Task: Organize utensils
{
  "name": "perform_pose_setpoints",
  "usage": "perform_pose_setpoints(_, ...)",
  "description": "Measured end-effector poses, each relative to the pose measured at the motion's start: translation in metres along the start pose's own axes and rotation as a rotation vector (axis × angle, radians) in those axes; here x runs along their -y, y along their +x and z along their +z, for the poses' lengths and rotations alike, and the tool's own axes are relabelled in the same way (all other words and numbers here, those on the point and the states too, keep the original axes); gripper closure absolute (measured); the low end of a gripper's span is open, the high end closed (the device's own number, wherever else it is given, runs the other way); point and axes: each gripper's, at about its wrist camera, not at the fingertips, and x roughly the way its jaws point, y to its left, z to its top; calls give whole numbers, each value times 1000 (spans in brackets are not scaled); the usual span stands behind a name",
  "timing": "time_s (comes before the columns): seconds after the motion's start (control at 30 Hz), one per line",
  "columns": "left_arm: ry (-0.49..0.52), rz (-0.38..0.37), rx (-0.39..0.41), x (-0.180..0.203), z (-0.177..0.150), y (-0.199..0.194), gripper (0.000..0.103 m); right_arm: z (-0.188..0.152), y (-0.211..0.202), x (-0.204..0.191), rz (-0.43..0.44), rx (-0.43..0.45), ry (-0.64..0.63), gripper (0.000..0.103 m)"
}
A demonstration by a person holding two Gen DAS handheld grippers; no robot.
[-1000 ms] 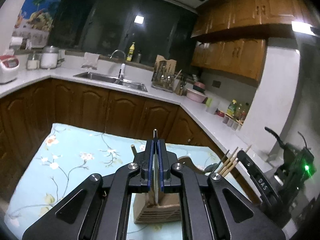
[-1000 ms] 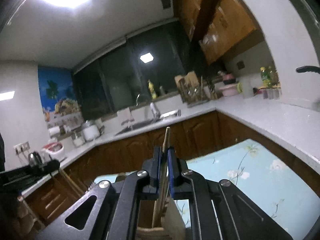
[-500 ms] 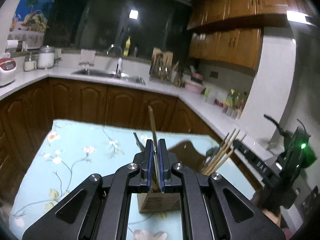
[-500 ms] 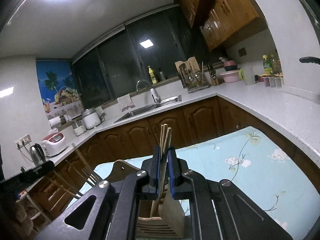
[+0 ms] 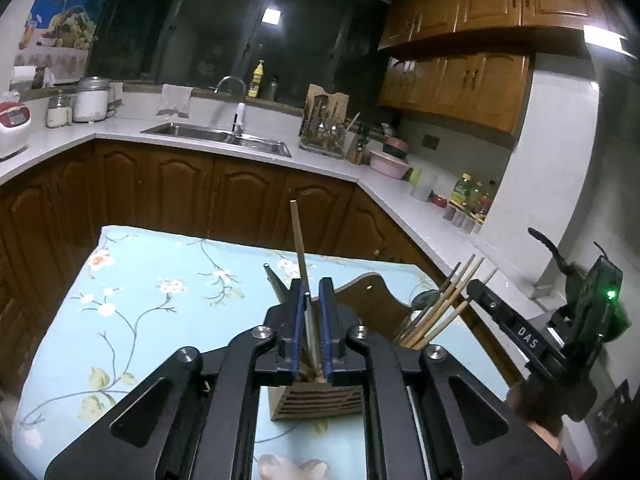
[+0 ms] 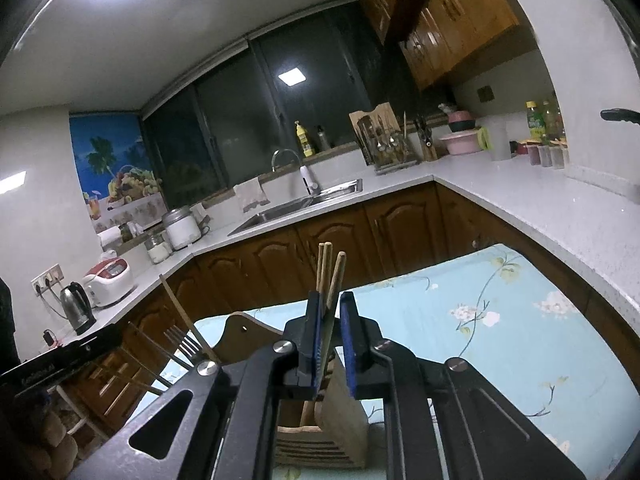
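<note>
Kitchen at night, dark window, L-shaped white counter, wood cabinets; floral blue tablecloth (image 5: 132, 304) on a table in front.

Left wrist view: left gripper (image 5: 311, 320) hangs over a slatted wooden utensil holder (image 5: 316, 402) standing on the cloth. Jaws are narrow and opening. A single wooden chopstick (image 5: 299, 248) stands up between the pads, lower end down in the holder, with a dark metal utensil handle (image 5: 275, 282) just left of it. Pads no longer look clamped on the stick, though contact on the left pad can't be ruled out. On the right, the other gripper's body shows beside a bundle of chopsticks (image 5: 444, 304) fanned out of the holder's right side.

Right wrist view: right gripper (image 6: 331, 340) is over the same holder (image 6: 320, 436), jaws narrow and opening. Three chopsticks (image 6: 330, 276) stand between the pads, bottoms in a compartment, and lean toward the left pad; grip looks released. A fork (image 6: 182, 340) and more sticks lean out at left, near the other gripper's body.

Step in hand, my read: dropping chopsticks into the holder. To do it well, open only until the sticks settle on the compartment floor, then back off straight up along them. A sideways pull could drag a stick out or tip the light holder. Check the sticks landed in the compartment, not on the rim.
</note>
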Motion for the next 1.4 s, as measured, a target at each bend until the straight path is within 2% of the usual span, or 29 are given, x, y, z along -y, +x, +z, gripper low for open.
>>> perform_pose_setpoints(0.03, -1, -11, -3, 1, 0, -1, 89, 0, -1, 0, -3, -3, 6, 86)
perform_pose_setpoints(0.07, 1, -18, -1, 2, 0, -2, 84, 1, -2, 1, -1, -2, 13, 74)
perform_pose_setpoints(0.13, 8, -25, 12, 7, 0, -6, 72, 3, -9, 2, 10, 11, 27, 62)
perform_pose_setpoints(0.2, 8, -19, 37, 11, 1, -13, 49, 6, -18, 2, 12, 32, 32, 55)
perform_pose_setpoints(0.33, -19, -24, 74, 12, 4, -26, 38, 12, -35, 6, 9, 73, 34, 25)
perform_pose_setpoints(0.37, -29, -20, 81, 11, 4, -30, 32, 12, -40, 7, 1, 82, 31, 20)
perform_pose_setpoints(0.47, -49, -18, 98, 8, 1, -43, 27, 10, -51, 11, -4, 80, 31, 18)
perform_pose_setpoints(0.67, -93, 65, 115, -2, -21, -78, 5, -8, -73, 14, 13, 38, 43, 15)
perform_pose_setpoints(0.8, -118, 101, 120, -12, -46, -108, 0, -24, -96, 11, 29, 16, 49, 13)
perform_pose_setpoints(1.03, -133, 147, 86, -22, -89, -149, 0, -51, -142, -3, 58, -9, 9, 10)
perform_pose_setpoints(1.23, -136, 196, 94, -24, -118, -188, 0, -79, -187, -20, 77, -20, -61, 6)
perform_pose_setpoints(1.4, -98, 197, 110, -18, -111, -215, 0, -72, -213, -40, 145, -55, -129, 6)
